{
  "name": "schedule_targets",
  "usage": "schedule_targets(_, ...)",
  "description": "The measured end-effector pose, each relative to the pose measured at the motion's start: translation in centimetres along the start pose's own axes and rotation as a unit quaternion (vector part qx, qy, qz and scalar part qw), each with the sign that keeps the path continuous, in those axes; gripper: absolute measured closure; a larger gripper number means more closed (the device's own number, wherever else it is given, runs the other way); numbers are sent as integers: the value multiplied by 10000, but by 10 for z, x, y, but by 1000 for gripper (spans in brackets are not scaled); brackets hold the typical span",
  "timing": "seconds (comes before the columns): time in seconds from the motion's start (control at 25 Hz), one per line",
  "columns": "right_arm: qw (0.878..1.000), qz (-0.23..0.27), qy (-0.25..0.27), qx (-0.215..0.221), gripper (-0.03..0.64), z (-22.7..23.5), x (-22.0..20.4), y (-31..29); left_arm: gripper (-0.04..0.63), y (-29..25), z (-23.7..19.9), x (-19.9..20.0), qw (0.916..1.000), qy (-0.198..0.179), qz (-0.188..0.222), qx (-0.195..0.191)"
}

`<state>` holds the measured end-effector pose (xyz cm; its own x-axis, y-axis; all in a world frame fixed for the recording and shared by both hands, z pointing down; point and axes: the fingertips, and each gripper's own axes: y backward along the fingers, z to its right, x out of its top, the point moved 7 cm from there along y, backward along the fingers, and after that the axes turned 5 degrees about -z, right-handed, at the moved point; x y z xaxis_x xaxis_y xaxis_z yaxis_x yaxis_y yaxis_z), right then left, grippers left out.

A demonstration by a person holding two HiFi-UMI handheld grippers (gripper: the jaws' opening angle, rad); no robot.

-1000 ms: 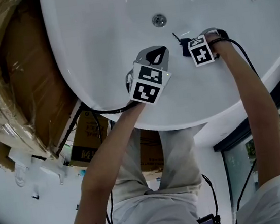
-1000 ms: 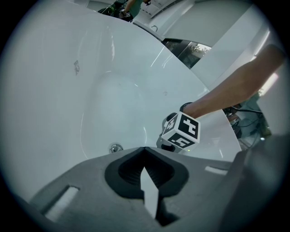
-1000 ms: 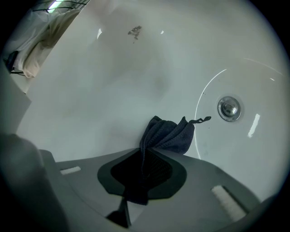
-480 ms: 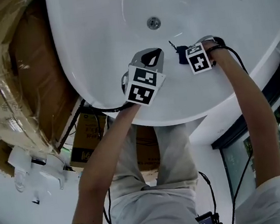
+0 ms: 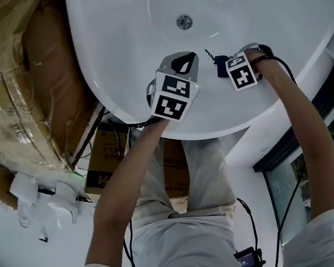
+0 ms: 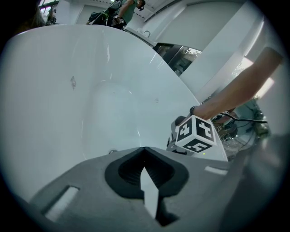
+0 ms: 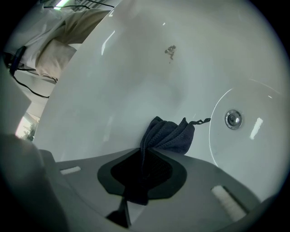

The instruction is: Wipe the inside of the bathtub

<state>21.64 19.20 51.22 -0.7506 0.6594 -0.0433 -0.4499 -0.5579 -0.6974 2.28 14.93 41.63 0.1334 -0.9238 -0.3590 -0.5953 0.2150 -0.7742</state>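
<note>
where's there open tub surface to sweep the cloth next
Bare: the bathtub floor past the drain, and the wall ahead of the cloth up to a small smudge. Crowded: the near slope, where left gripper and right gripper sit close together.

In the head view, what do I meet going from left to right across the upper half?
wrapped cardboard package → left gripper's marker cube → dark cloth → right gripper's marker cube

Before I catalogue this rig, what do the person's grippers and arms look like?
The left gripper and right gripper are grey shells with dark jaw pads. Each carries a white cube with black square markers. A black cable trails from the right one. The person wears white short sleeves.
</note>
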Motion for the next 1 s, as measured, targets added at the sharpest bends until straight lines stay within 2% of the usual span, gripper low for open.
schedule_targets(0.16,9999,-36,109,-55,571,-16,7,6,597,6,5,-2,10000,-60,-9,-38)
schedule_targets(0.6,10000,62,1,14,571,-54,20,27,597,13,18,-17,9997,-144,-37,-210)
schedule_targets(1.0,9999,131,-65,-49,572,-85,32,42,597,32,25,-10,9991,-339,-108,-209)
